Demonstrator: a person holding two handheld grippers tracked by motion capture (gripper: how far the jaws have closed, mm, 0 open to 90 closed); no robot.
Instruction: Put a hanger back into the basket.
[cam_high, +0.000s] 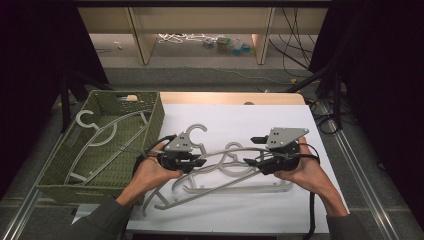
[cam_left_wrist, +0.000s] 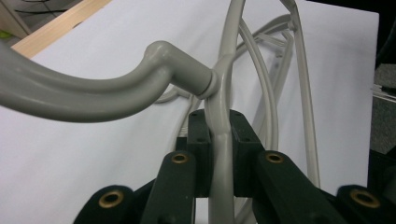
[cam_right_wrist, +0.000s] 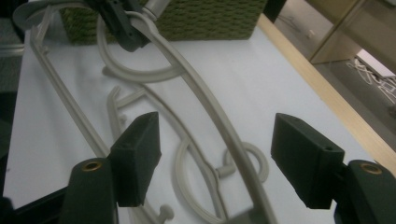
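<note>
1. High view — the left gripper (cam_high: 196, 162) at centre frame and the right gripper (cam_high: 253, 161) just right of it face each other over a white table sheet (cam_high: 250, 117).
2. Left gripper view — its black jaws are clamped tight on the thin arm of a pale grey plastic clothes hanger (cam_left_wrist: 223, 140), just below the hook's neck, at lower centre.
3. Right gripper view — its jaws stand wide apart, the same hanger's arm (cam_right_wrist: 219, 121) running between them untouched.
4. High view — more grey hangers (cam_high: 235, 182) lie beneath on the sheet; a woven green basket (cam_high: 155, 120) at left holds another grey hanger (cam_high: 100, 135).
</note>
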